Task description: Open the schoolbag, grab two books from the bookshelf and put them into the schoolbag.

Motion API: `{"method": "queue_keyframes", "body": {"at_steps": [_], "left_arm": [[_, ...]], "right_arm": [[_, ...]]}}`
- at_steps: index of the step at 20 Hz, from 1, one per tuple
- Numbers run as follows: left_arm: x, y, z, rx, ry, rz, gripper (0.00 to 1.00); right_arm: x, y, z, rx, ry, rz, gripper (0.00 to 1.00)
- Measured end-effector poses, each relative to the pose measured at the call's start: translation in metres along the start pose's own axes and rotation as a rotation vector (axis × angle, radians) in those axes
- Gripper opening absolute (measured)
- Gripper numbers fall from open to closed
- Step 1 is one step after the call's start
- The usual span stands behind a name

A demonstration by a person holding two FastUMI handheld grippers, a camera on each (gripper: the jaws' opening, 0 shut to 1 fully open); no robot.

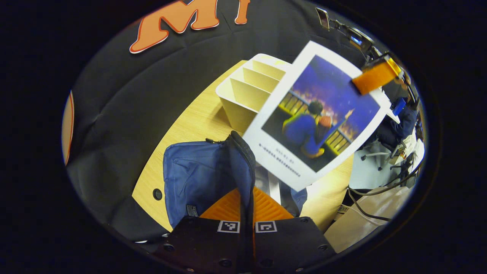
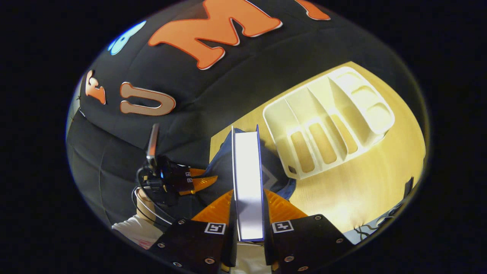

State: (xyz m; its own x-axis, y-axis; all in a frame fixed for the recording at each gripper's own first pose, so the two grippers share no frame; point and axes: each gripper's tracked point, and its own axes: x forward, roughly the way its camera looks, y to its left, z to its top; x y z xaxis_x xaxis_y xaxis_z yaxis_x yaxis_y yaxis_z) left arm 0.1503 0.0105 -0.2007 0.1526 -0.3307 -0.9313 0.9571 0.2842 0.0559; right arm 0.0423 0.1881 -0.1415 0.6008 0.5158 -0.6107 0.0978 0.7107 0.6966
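The blue schoolbag (image 1: 198,171) lies on the wooden table (image 1: 198,114), and my left gripper (image 1: 246,207) is shut on its zipped rim, holding the mouth up. A book (image 1: 317,114) with a purple picture cover hangs tilted over the bag's opening, pinched at its top corner by my right gripper (image 1: 374,78). In the right gripper view the same book (image 2: 247,179) shows edge-on, clamped between my right gripper (image 2: 248,198) fingers, above the schoolbag (image 2: 279,167). The left gripper (image 2: 201,180) sits to its left. The white bookshelf (image 1: 247,91) (image 2: 327,121) stands just beyond the bag, its slots holding nothing.
The table (image 2: 361,179) has a round cable hole (image 1: 157,194) near its left edge. A hand with a white sleeve (image 2: 133,228) holds the left gripper. Past the table's right edge are an office chair (image 1: 380,152), cables and a pale bag (image 1: 373,217).
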Motion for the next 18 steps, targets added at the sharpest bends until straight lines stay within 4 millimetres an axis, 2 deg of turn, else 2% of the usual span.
{"method": "queue_keyframes", "body": {"at_steps": [2, 4, 8, 10, 14, 18], "left_arm": [[-0.002, -0.001, 0.001, 0.014, 0.003, 0.005, 0.01], [-0.003, -0.002, 0.002, 0.02, 0.006, 0.008, 0.01], [-0.007, -0.005, 0.006, 0.052, 0.015, 0.02, 0.01], [-0.007, -0.007, 0.009, 0.057, 0.016, 0.022, 0.01], [-0.006, -0.014, 0.011, 0.061, 0.017, 0.018, 0.01], [-0.013, -0.014, 0.014, 0.086, 0.012, 0.032, 0.01]], "right_arm": [[0.012, -0.012, -0.017, 0.059, 0.009, 0.01, 0.29], [0.031, -0.023, -0.029, 0.133, 0.011, 0.03, 0.29], [0.065, -0.034, -0.052, 0.246, 0.041, 0.064, 0.29], [0.083, -0.028, -0.054, 0.256, 0.029, 0.084, 0.29], [0.114, -0.004, -0.066, 0.273, 0.047, 0.154, 0.29], [0.144, 0.01, -0.061, 0.31, 0.011, 0.182, 0.29]]}}
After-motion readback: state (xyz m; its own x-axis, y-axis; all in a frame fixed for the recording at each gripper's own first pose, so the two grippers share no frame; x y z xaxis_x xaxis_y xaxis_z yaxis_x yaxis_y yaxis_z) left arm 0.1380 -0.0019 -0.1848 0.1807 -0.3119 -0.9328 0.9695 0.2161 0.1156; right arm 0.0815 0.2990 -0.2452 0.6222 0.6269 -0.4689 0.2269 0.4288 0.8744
